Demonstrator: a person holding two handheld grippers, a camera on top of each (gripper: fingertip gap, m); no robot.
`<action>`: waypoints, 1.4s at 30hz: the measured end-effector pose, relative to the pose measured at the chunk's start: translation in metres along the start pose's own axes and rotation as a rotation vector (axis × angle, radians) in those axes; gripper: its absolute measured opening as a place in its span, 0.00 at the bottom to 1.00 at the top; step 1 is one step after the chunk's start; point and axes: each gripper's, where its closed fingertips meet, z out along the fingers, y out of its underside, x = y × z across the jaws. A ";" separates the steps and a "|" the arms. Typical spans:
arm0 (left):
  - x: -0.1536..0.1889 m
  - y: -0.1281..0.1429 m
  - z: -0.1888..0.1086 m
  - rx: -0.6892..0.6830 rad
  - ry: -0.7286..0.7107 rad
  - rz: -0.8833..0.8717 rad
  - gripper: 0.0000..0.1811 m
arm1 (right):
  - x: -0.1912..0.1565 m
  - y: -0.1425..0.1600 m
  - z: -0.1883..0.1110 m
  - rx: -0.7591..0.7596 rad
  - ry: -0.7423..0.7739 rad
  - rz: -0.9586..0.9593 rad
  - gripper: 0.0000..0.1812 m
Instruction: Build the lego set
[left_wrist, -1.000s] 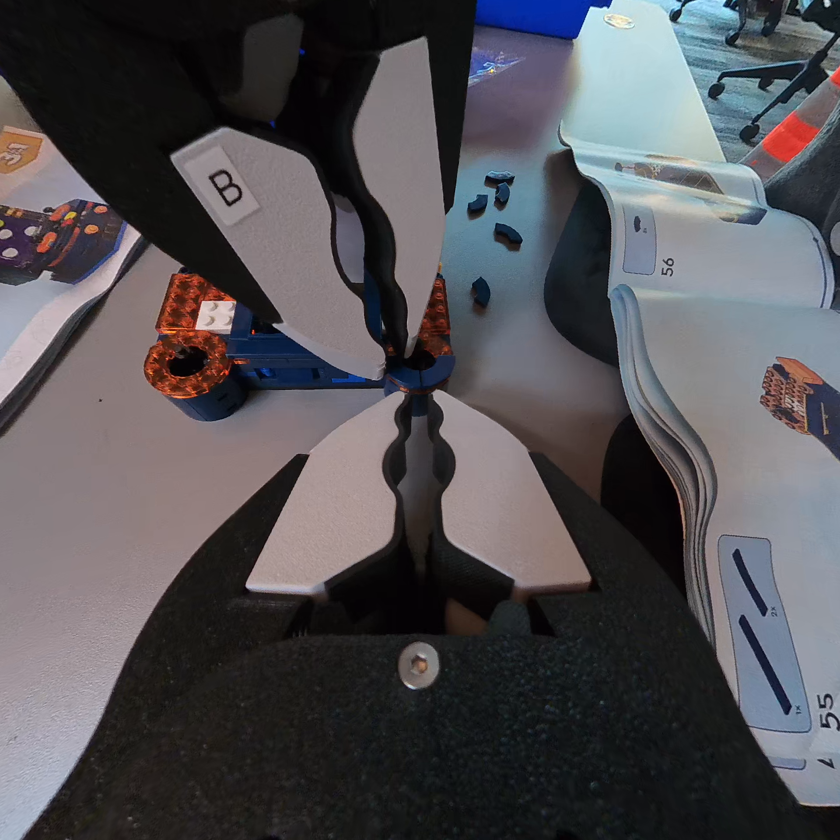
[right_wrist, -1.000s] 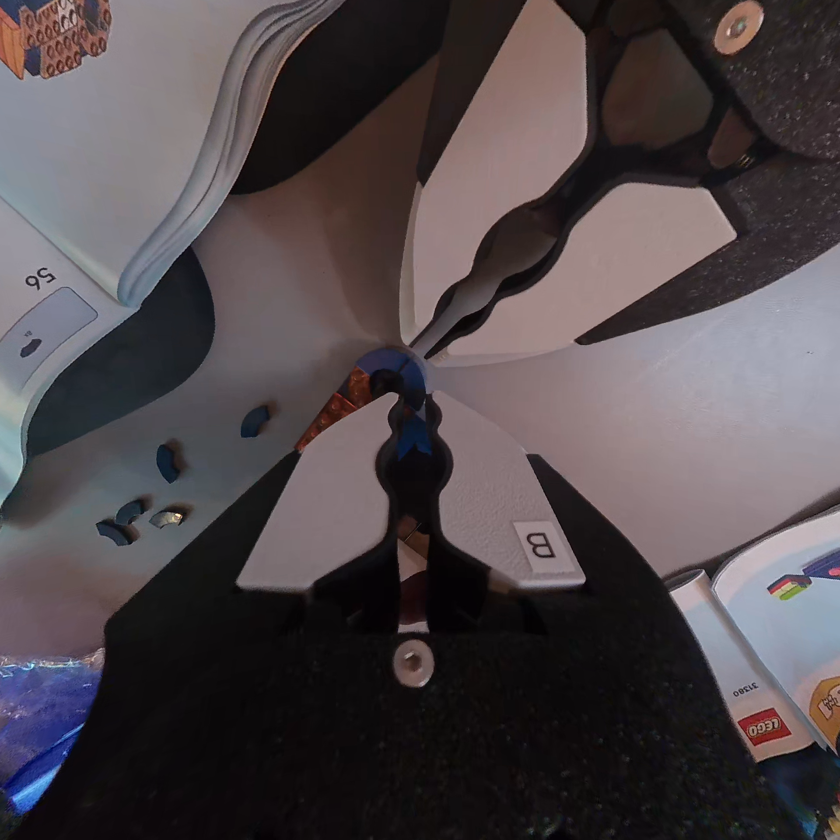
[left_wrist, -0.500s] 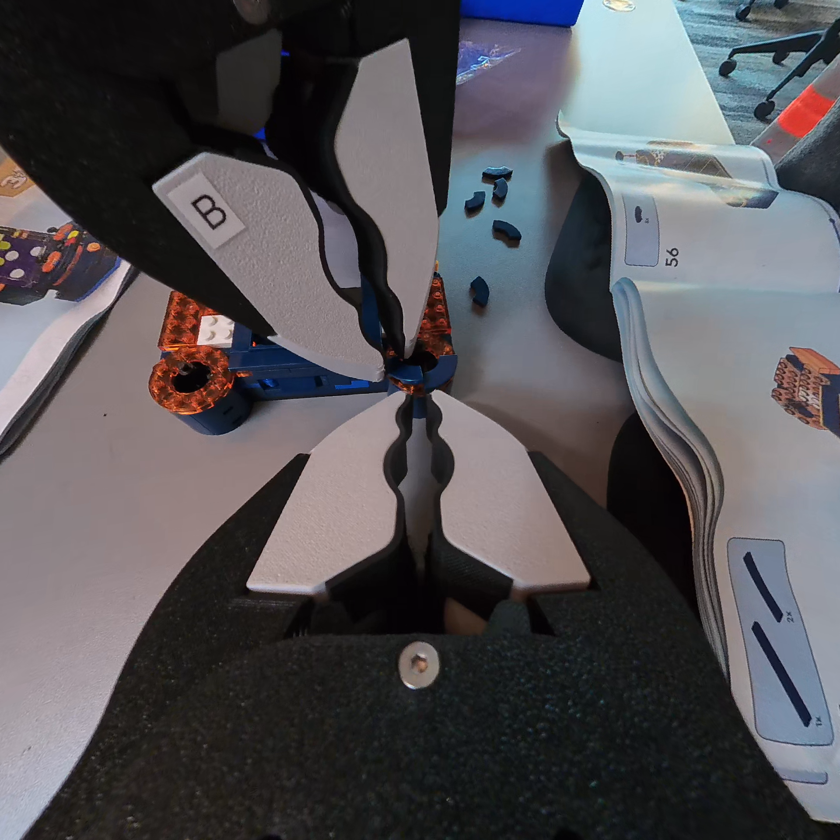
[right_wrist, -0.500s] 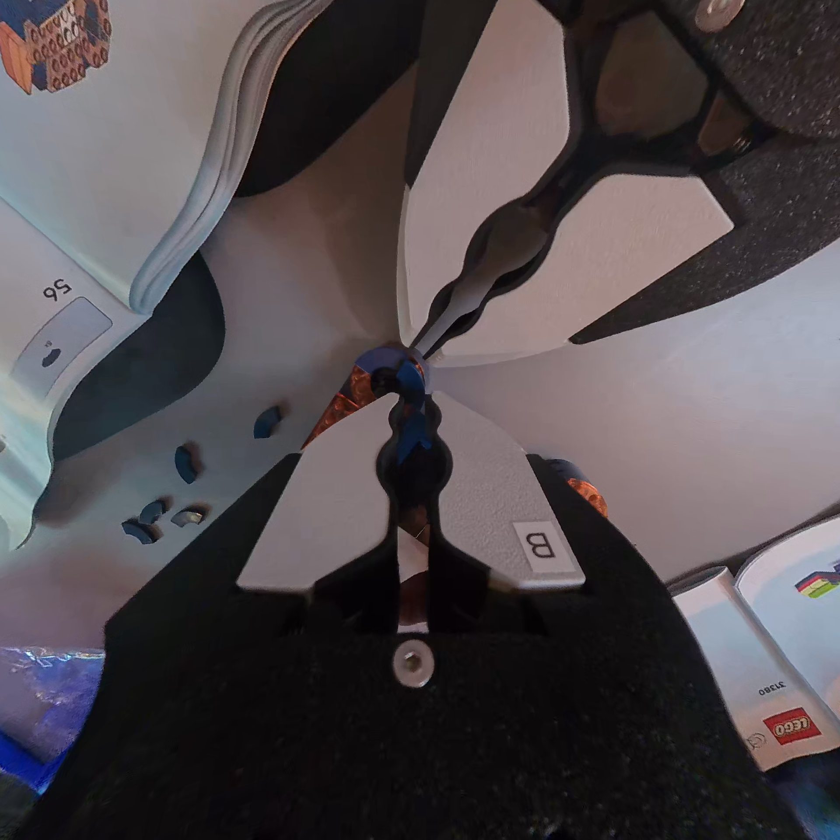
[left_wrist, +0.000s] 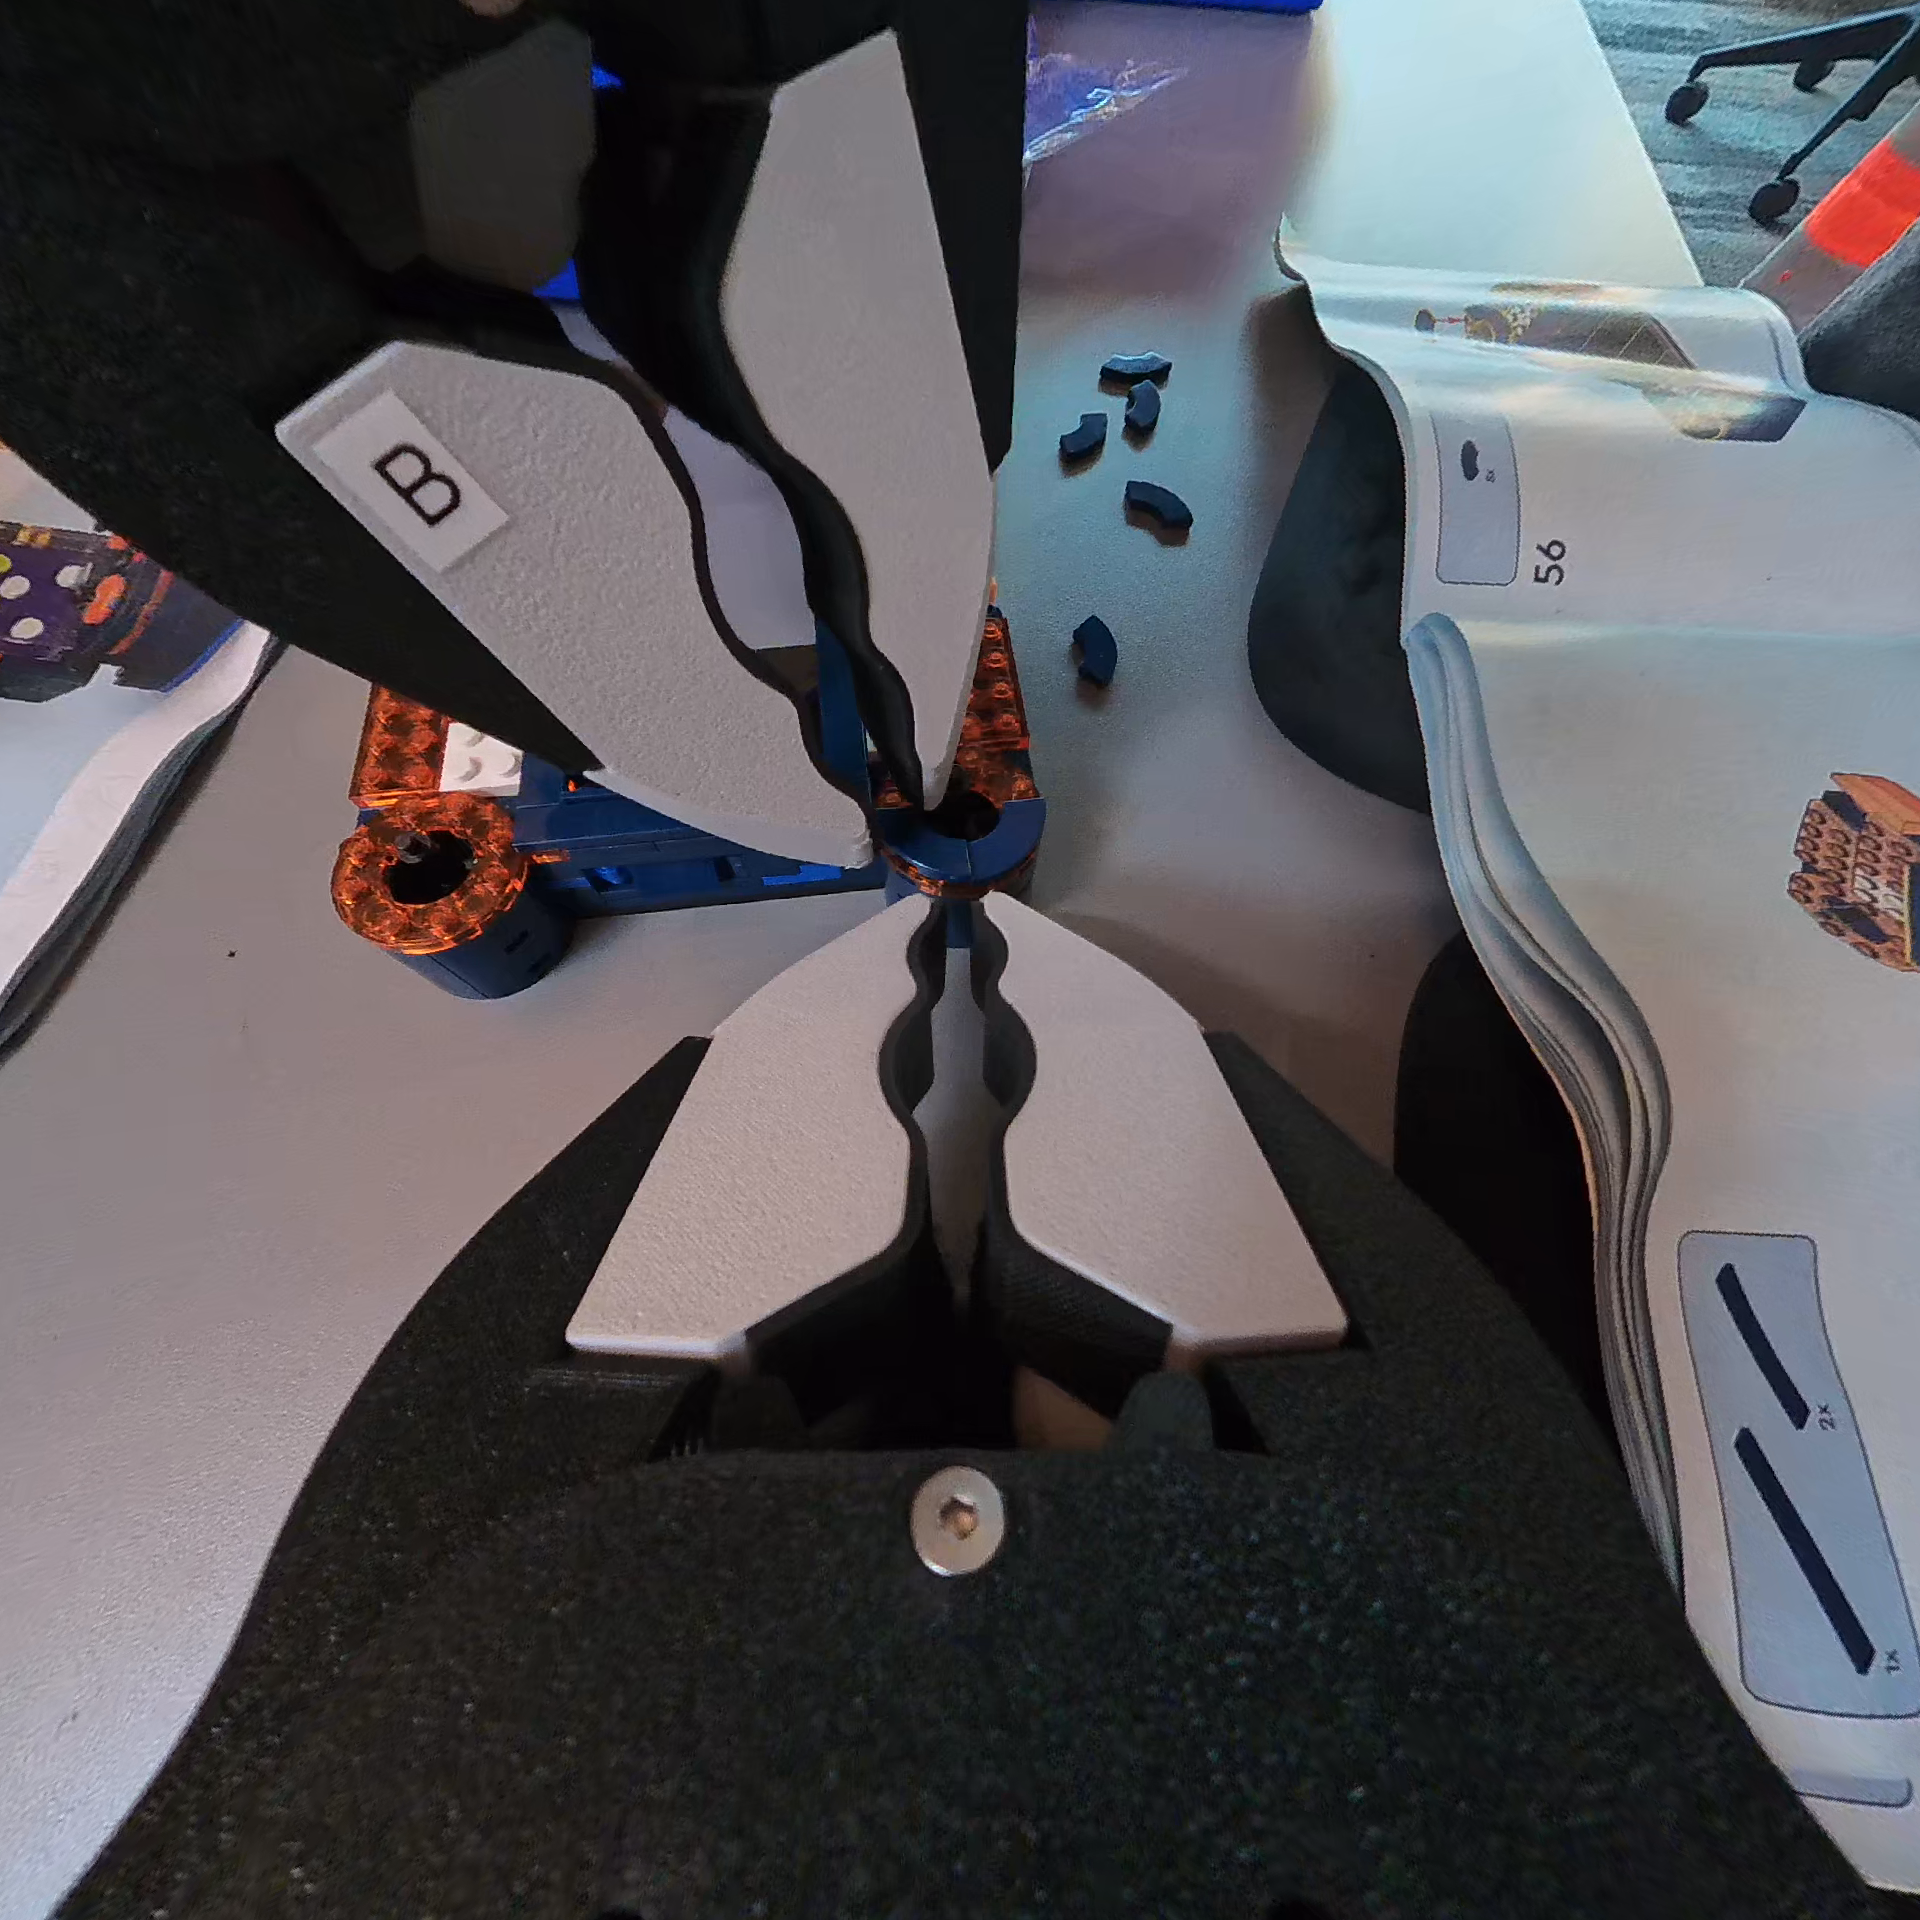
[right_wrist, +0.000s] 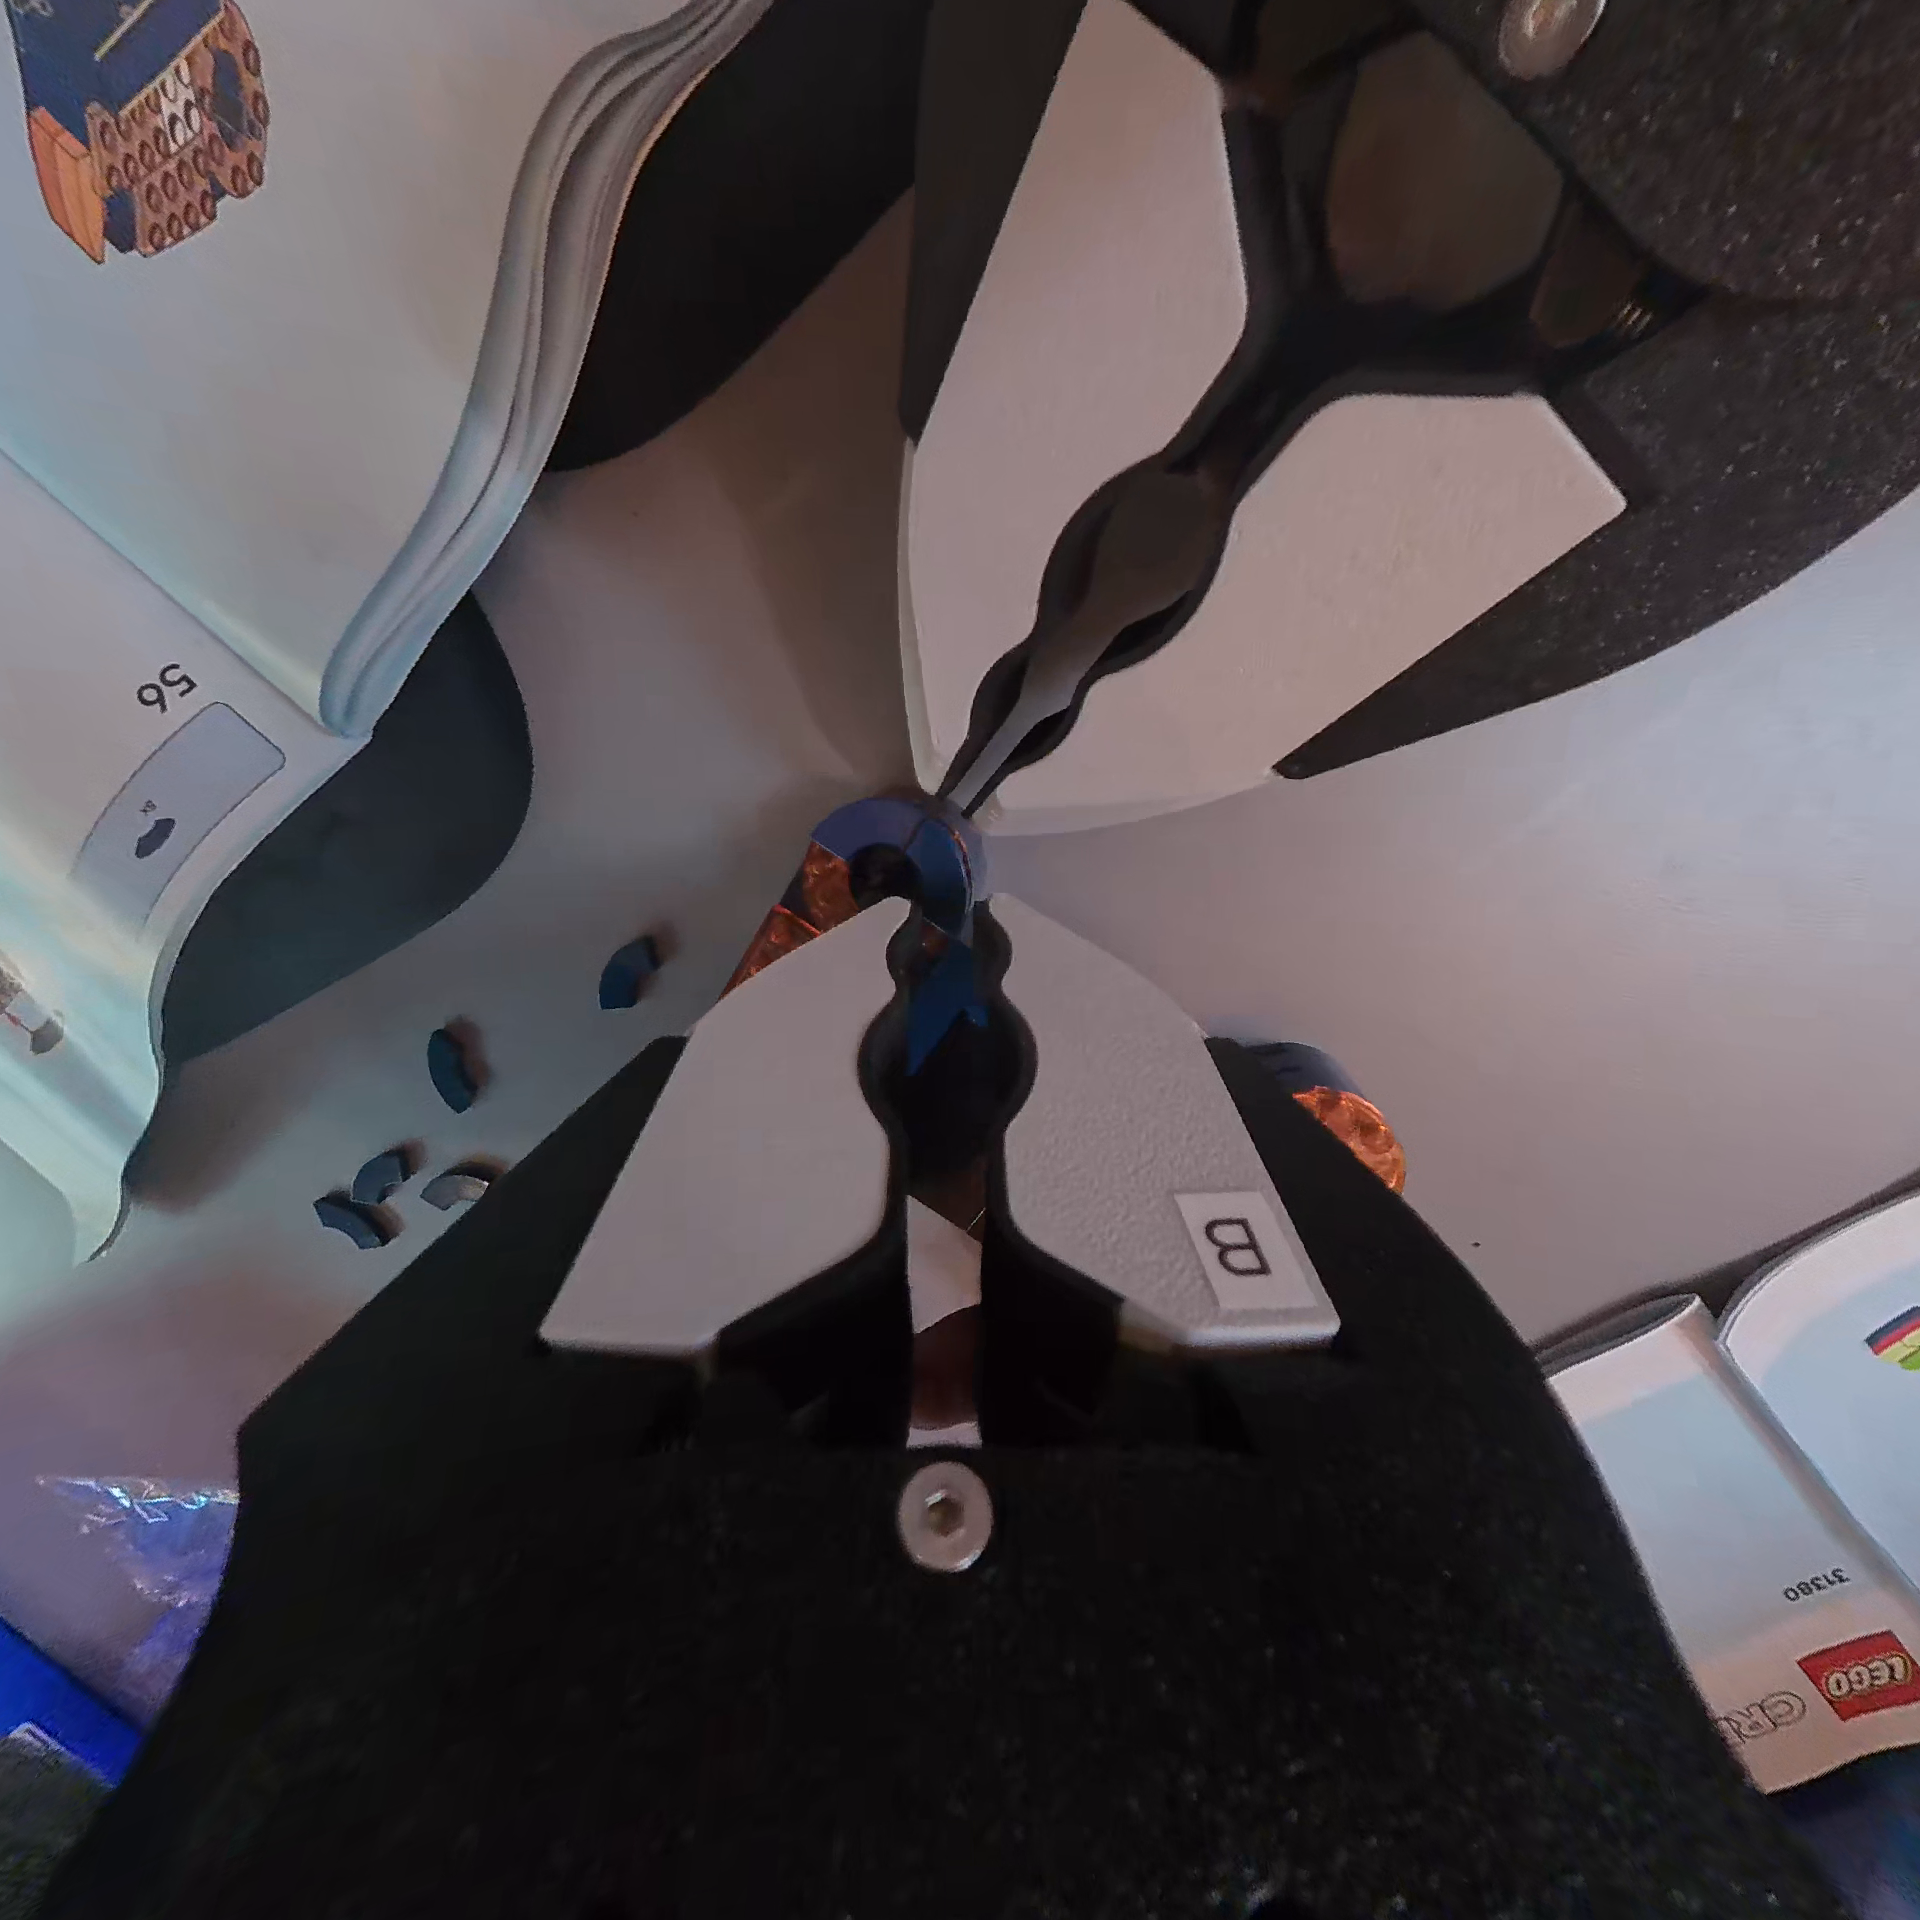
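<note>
The pale grey desk (left_wrist: 260, 1195) carries a blue and orange lego model (left_wrist: 623, 831) near its middle. Just beyond it lie five loose dark blue curved pieces (left_wrist: 1132, 457). An open instruction booklet (left_wrist: 1662, 831) lies along the right side, a second booklet (left_wrist: 83, 727) at the left edge. At the far end sits what looks like a crumpled clear plastic bag (left_wrist: 1091, 83).

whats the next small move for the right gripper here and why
Probably press the right gripper gently down: its closed tips rest on the dark blue ring of curved pieces atop the model, while the left gripper steadies that end. Five loose curved pieces wait beyond.
</note>
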 end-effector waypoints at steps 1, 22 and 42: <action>0.000 0.000 0.000 0.000 0.000 0.001 0.02 | 0.000 0.001 0.000 -0.003 -0.001 0.003 0.05; -0.009 -0.015 -0.014 0.139 -0.023 -0.009 0.01 | 0.013 -0.006 -0.041 0.316 0.572 0.598 0.00; -0.007 -0.029 -0.005 0.186 0.104 -0.075 0.00 | -0.012 0.006 -0.008 0.676 0.732 0.534 0.21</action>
